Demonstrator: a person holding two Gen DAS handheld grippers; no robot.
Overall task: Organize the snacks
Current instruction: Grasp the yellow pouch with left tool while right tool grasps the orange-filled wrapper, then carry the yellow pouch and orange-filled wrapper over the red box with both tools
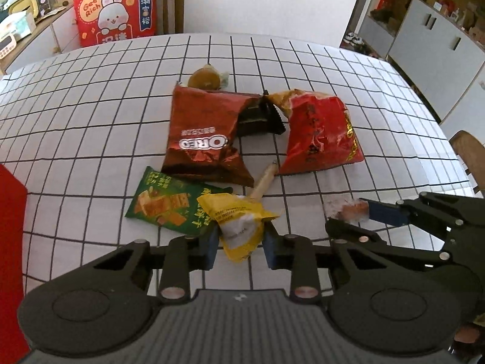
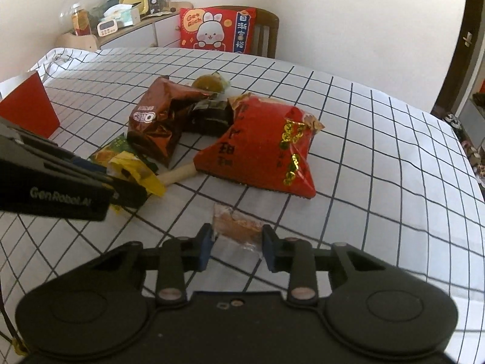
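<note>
On the checked tablecloth (image 1: 91,106) lies a heap of snacks: a brown Oreo bag (image 1: 203,133) (image 2: 154,124), a big red bag (image 1: 318,130) (image 2: 260,145), a dark packet (image 1: 257,118) between them, a green cracker packet (image 1: 163,203), a tan sausage stick (image 1: 263,182) and a round brown pastry (image 1: 206,77) behind. My left gripper (image 1: 239,242) (image 2: 121,179) pinches a yellow packet (image 1: 239,224) (image 2: 136,173) at the heap's near edge. To its right, my right gripper (image 2: 235,242) (image 1: 354,218) is shut on a small clear-wrapped brown snack (image 2: 236,227) (image 1: 345,210) that rests on the cloth.
A red box (image 2: 27,106) (image 1: 10,242) stands at the table's left edge. Behind the table is a wooden chair with a red rabbit cushion (image 1: 118,15) (image 2: 215,30). A cluttered sideboard (image 2: 121,21) lines the far left wall and grey cabinets (image 1: 439,45) the right.
</note>
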